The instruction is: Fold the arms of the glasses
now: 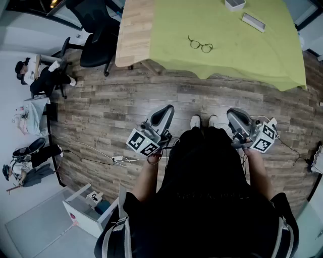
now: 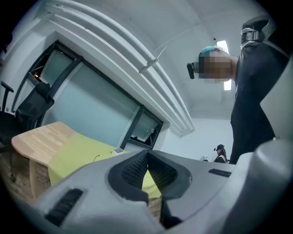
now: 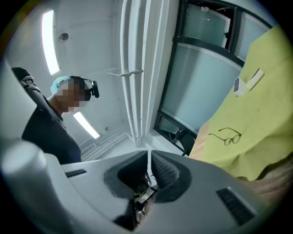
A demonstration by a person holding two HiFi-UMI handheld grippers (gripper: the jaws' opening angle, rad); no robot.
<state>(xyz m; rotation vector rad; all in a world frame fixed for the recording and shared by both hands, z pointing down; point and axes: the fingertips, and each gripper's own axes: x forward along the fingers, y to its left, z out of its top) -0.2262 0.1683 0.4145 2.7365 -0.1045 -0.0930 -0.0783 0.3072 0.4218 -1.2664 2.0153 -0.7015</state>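
Note:
Thin dark-framed glasses (image 1: 200, 45) lie with arms spread on a yellow-green cloth (image 1: 237, 50) covering a wooden table (image 1: 132, 30). In the right gripper view the glasses (image 3: 226, 136) show far off at the right. I stand on the floor well back from the table. My left gripper (image 1: 165, 113) is held close to my body, its jaws shut tip to tip with nothing between them (image 2: 146, 155). My right gripper (image 1: 235, 117) is held the same way on the other side, shut and empty (image 3: 149, 153). Both point up and away from the table.
A flat white case (image 1: 253, 21) and a white box (image 1: 234, 4) sit at the cloth's far side. A black office chair (image 1: 98, 35) stands left of the table. People sit at the far left (image 1: 43, 75). A white drawer unit (image 1: 88, 209) and a cable (image 1: 96, 156) lie by my left.

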